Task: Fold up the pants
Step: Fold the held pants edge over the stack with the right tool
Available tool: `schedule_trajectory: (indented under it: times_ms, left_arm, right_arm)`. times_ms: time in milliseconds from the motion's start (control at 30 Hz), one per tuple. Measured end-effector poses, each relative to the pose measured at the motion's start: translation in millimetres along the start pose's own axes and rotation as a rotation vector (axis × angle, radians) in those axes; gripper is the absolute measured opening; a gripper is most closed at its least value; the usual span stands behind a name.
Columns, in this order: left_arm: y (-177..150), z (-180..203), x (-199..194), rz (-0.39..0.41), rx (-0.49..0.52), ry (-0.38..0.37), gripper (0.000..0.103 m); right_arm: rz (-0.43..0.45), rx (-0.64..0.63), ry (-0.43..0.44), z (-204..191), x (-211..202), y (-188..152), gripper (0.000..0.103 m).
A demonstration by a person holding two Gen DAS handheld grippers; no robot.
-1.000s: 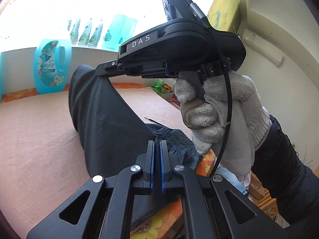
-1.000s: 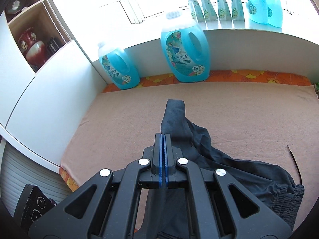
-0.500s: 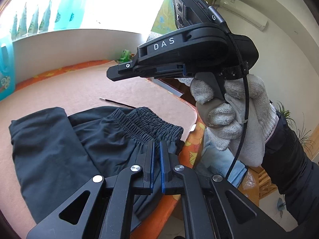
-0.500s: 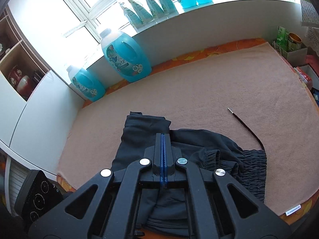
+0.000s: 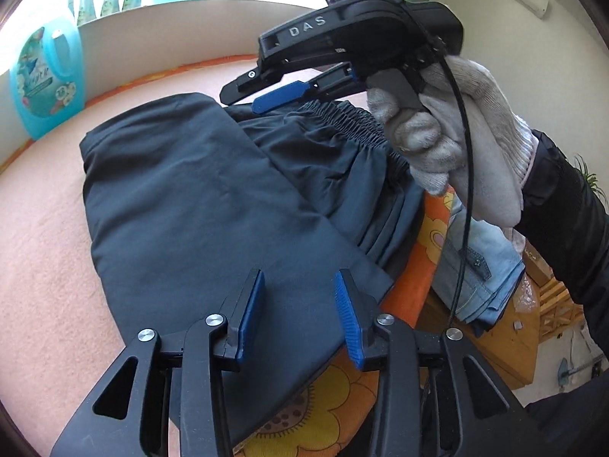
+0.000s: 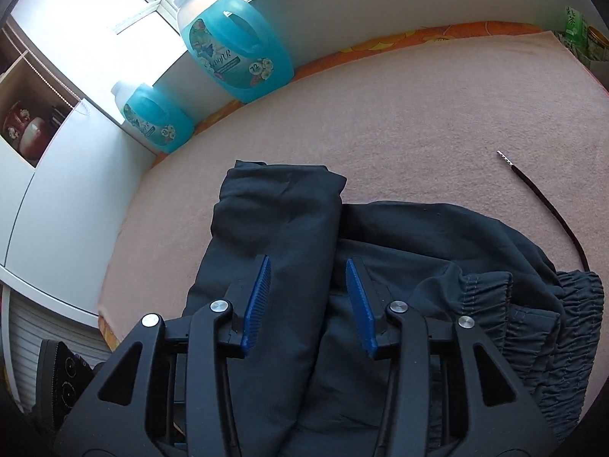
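Note:
Dark folded pants (image 5: 198,205) lie on the pink blanket (image 5: 45,266), with the leg layer on top and the elastic waistband (image 5: 342,122) at the far right. My left gripper (image 5: 300,285) hovers over the near edge of the top layer. Its jaws are opening and the pads are clear of the cloth. In the right wrist view the same pants (image 6: 281,221) lie under my right gripper (image 6: 308,270), whose jaws are also opening with nothing pinched. A gloved hand (image 5: 449,141) holds the right gripper (image 5: 262,93) above the waistband.
Two blue detergent jugs (image 6: 236,49) (image 6: 156,122) stand at the blanket's far edge under the window. A loose black cord (image 6: 548,202) lies right of the pants. White cabinets (image 6: 49,198) border the left side. Folded jeans (image 5: 479,266) lie beyond the blanket's near right edge.
Both grippers came down with the pant leg, laid it flat over the rest of the pants, and went from shut on the cloth to open.

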State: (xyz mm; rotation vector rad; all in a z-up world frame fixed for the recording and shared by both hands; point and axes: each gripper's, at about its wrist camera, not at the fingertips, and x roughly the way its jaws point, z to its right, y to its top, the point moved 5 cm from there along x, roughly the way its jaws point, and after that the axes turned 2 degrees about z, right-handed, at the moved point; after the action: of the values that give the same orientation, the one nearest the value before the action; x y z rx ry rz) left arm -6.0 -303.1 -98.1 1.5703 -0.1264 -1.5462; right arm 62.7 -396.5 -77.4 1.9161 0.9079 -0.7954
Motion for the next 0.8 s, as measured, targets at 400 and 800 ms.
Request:
schedule_trajectory:
  times_ms: [400, 800]
  left_arm:
    - [-5, 35, 16, 0.016, 0.153, -0.010, 0.048]
    - [-4, 28, 24, 0.027, 0.147, -0.031, 0.014]
  right_arm:
    - [-0.097, 0.021, -0.026, 0, 49, 23, 0.043]
    - [-0.115, -0.028, -0.034, -14, 60, 22, 0.025]
